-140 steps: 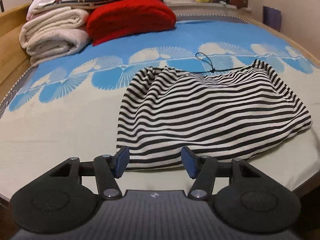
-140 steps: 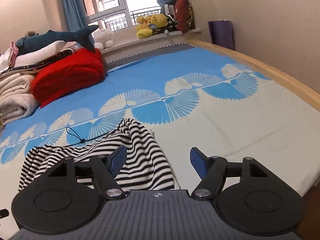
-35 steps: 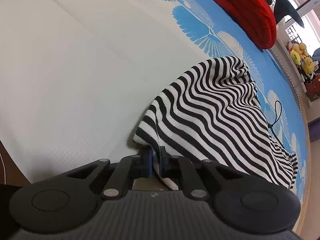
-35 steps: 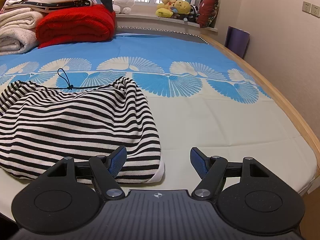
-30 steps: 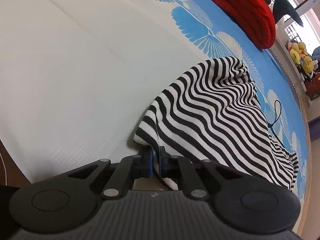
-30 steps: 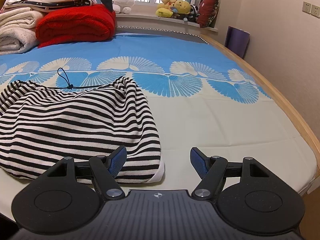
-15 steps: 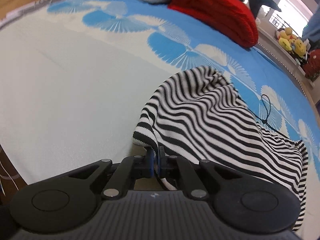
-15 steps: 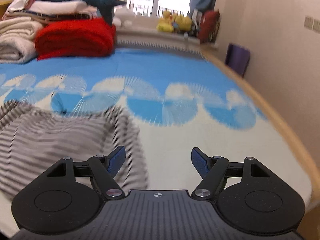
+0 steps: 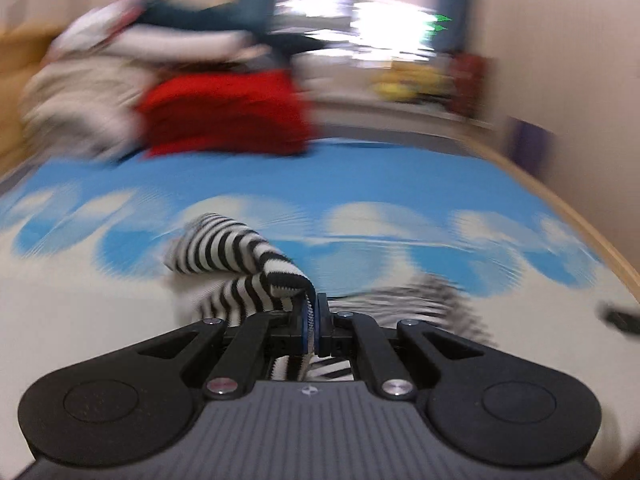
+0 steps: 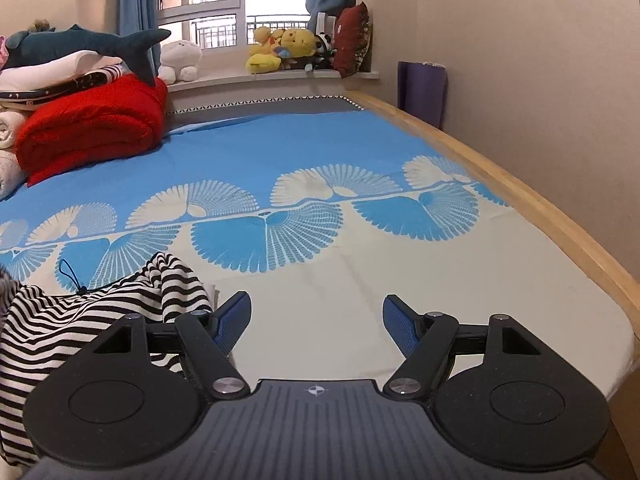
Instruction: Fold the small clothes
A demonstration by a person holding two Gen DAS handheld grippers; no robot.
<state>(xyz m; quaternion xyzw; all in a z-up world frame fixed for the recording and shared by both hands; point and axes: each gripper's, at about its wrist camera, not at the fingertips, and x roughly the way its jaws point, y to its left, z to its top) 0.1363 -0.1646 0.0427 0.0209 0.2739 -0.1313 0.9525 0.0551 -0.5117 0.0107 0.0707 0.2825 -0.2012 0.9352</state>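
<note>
A black-and-white striped garment (image 9: 240, 264) lies on the bed. My left gripper (image 9: 313, 316) is shut on its edge and holds that edge lifted, so the cloth bunches and curls over just ahead of the jaws. The left wrist view is motion-blurred. In the right wrist view the same garment (image 10: 80, 320) lies at the lower left, with a thin black drawstring (image 10: 70, 276) on top. My right gripper (image 10: 316, 320) is open and empty above bare sheet, just right of the garment's edge.
The blue-and-cream fan-print bedsheet (image 10: 320, 216) covers the bed. A red folded blanket (image 10: 92, 128) and stacked white bedding with a shark plush (image 10: 80, 44) sit at the far left. A wooden bed edge (image 10: 520, 200) runs along the right. Plush toys (image 10: 288, 48) line the windowsill.
My left gripper has lifted and swung with the garment's edge, now facing the window, with the cloth folding over. My right gripper has shifted right, off the garment.
</note>
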